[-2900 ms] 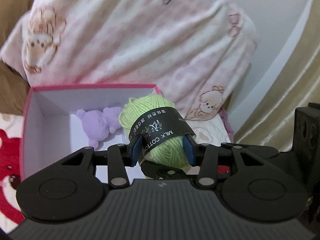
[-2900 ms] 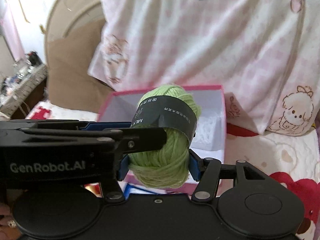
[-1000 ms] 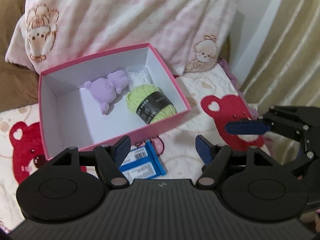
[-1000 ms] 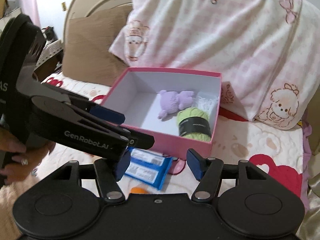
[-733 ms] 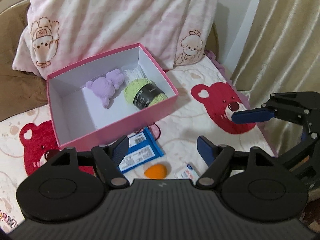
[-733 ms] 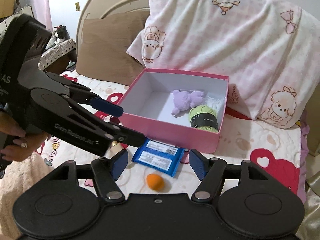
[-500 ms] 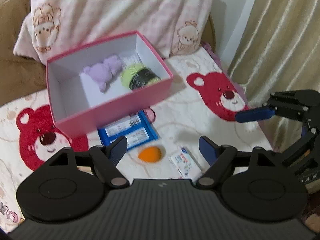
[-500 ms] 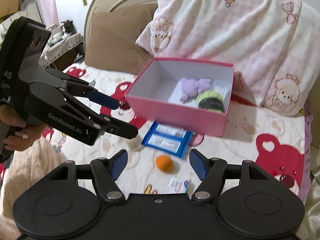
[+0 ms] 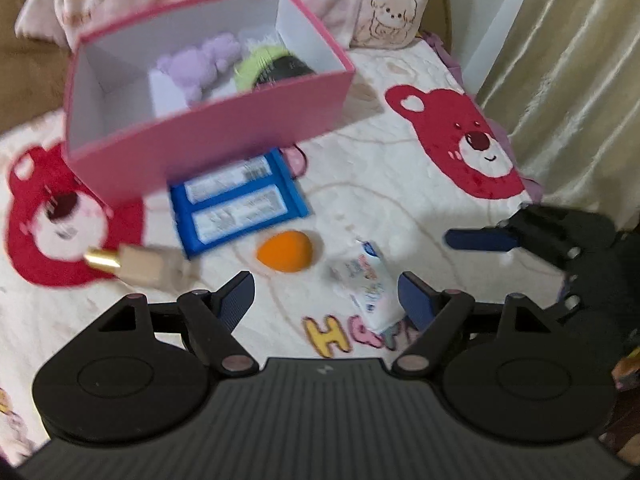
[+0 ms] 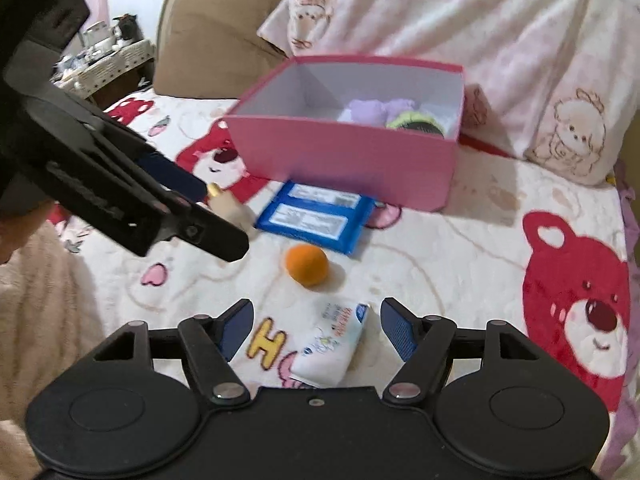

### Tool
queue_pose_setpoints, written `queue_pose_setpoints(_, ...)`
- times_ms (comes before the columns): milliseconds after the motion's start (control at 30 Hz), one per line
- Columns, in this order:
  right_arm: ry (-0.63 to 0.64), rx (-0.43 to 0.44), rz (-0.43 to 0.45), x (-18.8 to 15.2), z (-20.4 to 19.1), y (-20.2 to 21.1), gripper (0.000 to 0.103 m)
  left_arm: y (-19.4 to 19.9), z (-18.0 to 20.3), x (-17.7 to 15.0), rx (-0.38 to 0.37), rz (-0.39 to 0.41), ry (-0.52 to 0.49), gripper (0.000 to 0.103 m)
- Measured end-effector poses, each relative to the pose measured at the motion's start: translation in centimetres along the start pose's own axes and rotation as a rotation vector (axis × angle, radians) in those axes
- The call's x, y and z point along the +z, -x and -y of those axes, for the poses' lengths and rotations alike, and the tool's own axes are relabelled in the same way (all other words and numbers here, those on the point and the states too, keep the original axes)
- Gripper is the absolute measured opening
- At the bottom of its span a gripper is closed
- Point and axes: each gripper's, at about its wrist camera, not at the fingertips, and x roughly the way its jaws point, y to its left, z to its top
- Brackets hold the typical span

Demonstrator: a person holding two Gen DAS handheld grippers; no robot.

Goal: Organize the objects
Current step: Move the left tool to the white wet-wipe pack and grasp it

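A: Looking along the left tongs (image 9: 326, 294), a beige bottle with a gold cap (image 9: 138, 266) is seen whole, lying on the bear-printed bed cover (image 9: 380, 184) to the left of the orange egg-shaped sponge (image 9: 285, 251). From the right wrist view that bottle (image 10: 230, 204) is mostly hidden behind the left tongs (image 10: 192, 208).

B: A brown cushion (image 10: 212, 40) and a cluttered side stand (image 10: 104, 56) are shown only from the right wrist. A gold curtain (image 9: 560, 60) is shown only from the left wrist.

A: How is the small white sachet with blue print (image 10: 334, 344) seen?

B: It is flat and crinkled, and it lies on the bed cover between the pads of the right tongs (image 10: 316, 330), untouched. Its long axis runs from near left to far right in that view, the blue-marked end farthest. In the left wrist view the sachet (image 9: 366, 288) lies just beside the right pad.

A: And the tongs?

B: Both pairs are held apart with nothing clamped; both have just been opening.

A: The other things?

B: The blue rectangular packet with white labels (image 9: 238, 202) lies flat just in front of the pink cardboard box (image 9: 224, 132). A lilac plush toy (image 9: 200, 66) and a green yarn ball with a black band (image 9: 268, 70) lie inside the box, side by side at its far right corner. A pink checked blanket (image 10: 460, 12) is piled behind.
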Motion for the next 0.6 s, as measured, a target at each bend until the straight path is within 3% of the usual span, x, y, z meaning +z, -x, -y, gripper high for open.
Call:
queue_pose_setpoints(67, -0.011, 0.0, -0.008, -0.9, -0.1, -0.8, 0.077, -1.4, -0.1, -0.7, 0.005, -0.012, 0.042, 0.078)
queue_pose_setpoints(133, -0.029, -0.027, -0.014, -1.9, -0.5, -1.4, 0.089, -2.8, -0.1, -1.4, 0.021, -0.018, 0.058, 0.078)
queue_pose_setpoints(233, -0.032, -0.042, -0.016, -3.0, -1.1, -1.8, 0.089, -4.8, -0.5, -2.4, 0.015, -0.041, 0.112, 0.078)
queue_pose_setpoints(333, -0.03, -0.074, -0.007, -3.8, -1.3, -2.5, 0.089, -6.3, -0.7, -3.1, -0.053, -0.051, 0.183, 0.078)
queue_pose_setpoints(500, -0.08, -0.154, -0.032, -4.6, -0.6, -4.5, 0.089, -7.4, -0.1, -4.1, -0.095, 0.024, 0.226, 0.078)
queue_pose_setpoints(600, -0.187, -0.156, -0.045, -5.0, 0.8, -5.7, 0.089, -8.3, 0.2, -4.4, -0.088, 0.048, 0.234, 0.077)
